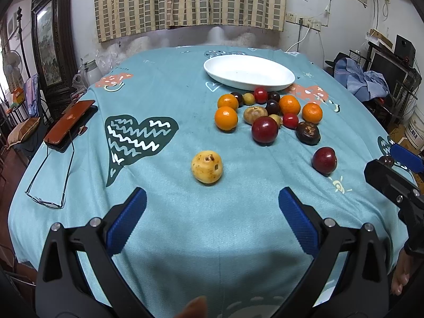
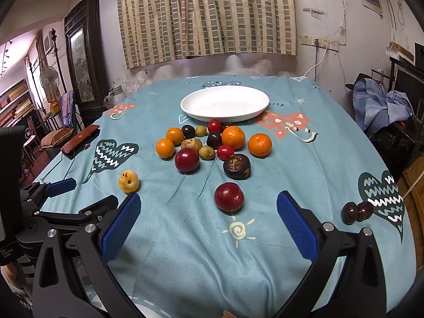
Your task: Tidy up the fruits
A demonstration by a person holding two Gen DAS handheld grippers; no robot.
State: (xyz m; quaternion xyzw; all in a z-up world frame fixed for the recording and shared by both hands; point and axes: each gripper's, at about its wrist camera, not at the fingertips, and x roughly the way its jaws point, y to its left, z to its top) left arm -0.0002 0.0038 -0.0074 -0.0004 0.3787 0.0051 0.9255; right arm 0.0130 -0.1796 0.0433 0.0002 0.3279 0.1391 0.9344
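Observation:
A white oval plate (image 1: 287, 72) (image 2: 185, 106) stands empty at the far side of the teal tablecloth. Just in front of it lies a cluster of fruits: oranges (image 1: 226, 118) (image 2: 259, 145), red plums (image 1: 264, 129) (image 2: 186, 160), dark and tan ones. A yellow spotted fruit (image 1: 207, 167) (image 2: 129, 181) lies alone ahead of my left gripper (image 1: 212, 201), which is open and empty. A lone red plum (image 1: 324, 159) (image 2: 229, 196) lies just beyond my right gripper (image 2: 208, 206), also open and empty. Two small dark fruits (image 2: 357, 212) sit at the right.
A brown case (image 1: 69, 120) (image 2: 80, 137) and a pair of glasses (image 1: 50, 180) lie near the table's left edge. Clothes (image 2: 381, 106) are heaped on furniture to the right. A curtain and wall stand behind the table.

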